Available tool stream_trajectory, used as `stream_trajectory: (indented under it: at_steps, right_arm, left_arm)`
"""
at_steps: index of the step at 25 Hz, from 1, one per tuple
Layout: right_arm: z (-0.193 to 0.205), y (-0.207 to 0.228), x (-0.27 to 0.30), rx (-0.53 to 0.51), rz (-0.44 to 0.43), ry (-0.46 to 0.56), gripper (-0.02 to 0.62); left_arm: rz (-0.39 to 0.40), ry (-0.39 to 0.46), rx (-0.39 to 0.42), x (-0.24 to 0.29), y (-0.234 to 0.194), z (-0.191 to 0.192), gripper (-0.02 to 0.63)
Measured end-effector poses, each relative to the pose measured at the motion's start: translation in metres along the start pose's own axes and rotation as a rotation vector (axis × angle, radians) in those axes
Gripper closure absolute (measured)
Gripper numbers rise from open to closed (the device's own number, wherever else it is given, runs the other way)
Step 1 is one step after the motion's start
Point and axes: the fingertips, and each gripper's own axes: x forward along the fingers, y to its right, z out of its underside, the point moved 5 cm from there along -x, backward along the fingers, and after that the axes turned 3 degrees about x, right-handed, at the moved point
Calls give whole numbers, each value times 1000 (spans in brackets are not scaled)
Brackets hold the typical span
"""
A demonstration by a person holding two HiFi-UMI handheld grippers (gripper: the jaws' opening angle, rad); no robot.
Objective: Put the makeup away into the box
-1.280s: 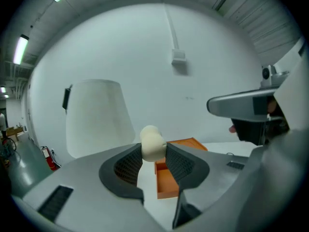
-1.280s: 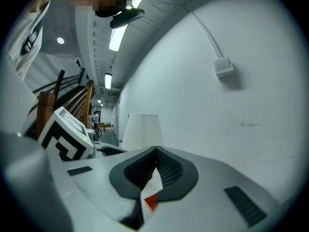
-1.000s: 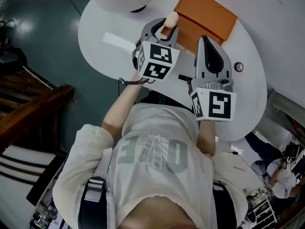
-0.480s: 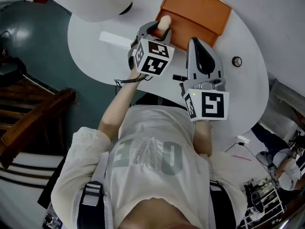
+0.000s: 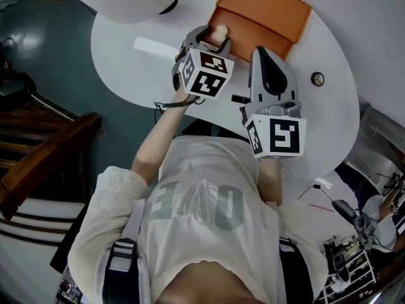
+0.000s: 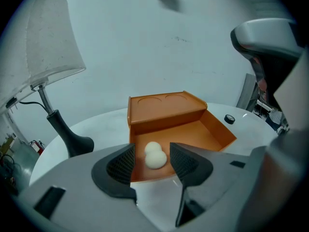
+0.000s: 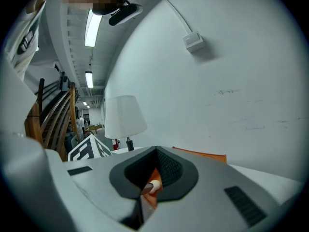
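Since the earlier frame the left gripper (image 6: 152,154) has sunk toward the orange box (image 6: 198,129), and its jaws have just been opening. They now stand apart beside the cream makeup sponge (image 6: 155,157) without pressing it. The sponge rests in the box's near-left corner (stowed, I judge), its long axis apparently front to back, smaller lobe rearward. The right gripper (image 7: 150,180) is all but closed and empty. A small round pot (image 5: 317,78) likely remains to be stowed.

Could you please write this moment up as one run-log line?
left gripper: jaws just opening, apart | sponge: lying in box, between jaws, ungripped | right gripper: shut, empty
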Motion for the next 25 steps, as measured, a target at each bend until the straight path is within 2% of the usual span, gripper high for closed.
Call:
stream_trajectory:
  at_steps: [8,10,11,13,15,18,23,25]
  right_arm:
    - [-4,2,-11,4,9,26,591]
    - [-7,2,-14,5,16,39,591]
    - [-9,2,-16,3,21,49,591]
    - [-14,5,-21,-7,35,74,591]
    - [-20,10,-26,-13,50,102,591]
    - [-27,11,-37,-18,69,134,591]
    - [-37,2,-52,-45,71,161,591]
    - [-41,0,-56,-53,67,174,591]
  left_arm:
    - [-17,92,-24,-28,2,-20,399]
    - [-17,159,-37,-41,1,-30,400]
    - [-23,207,-45,-51,1,-37,434]
    - [-64,314,-46,-75,0,-53,599]
    - [-92,414,-36,-98,2,-71,600]
    - [-103,536,-68,-135,4,-89,600]
    - [-109,665,-106,-181,7,-104,600]
    - [-114,686,-111,-189,7,-106,600]
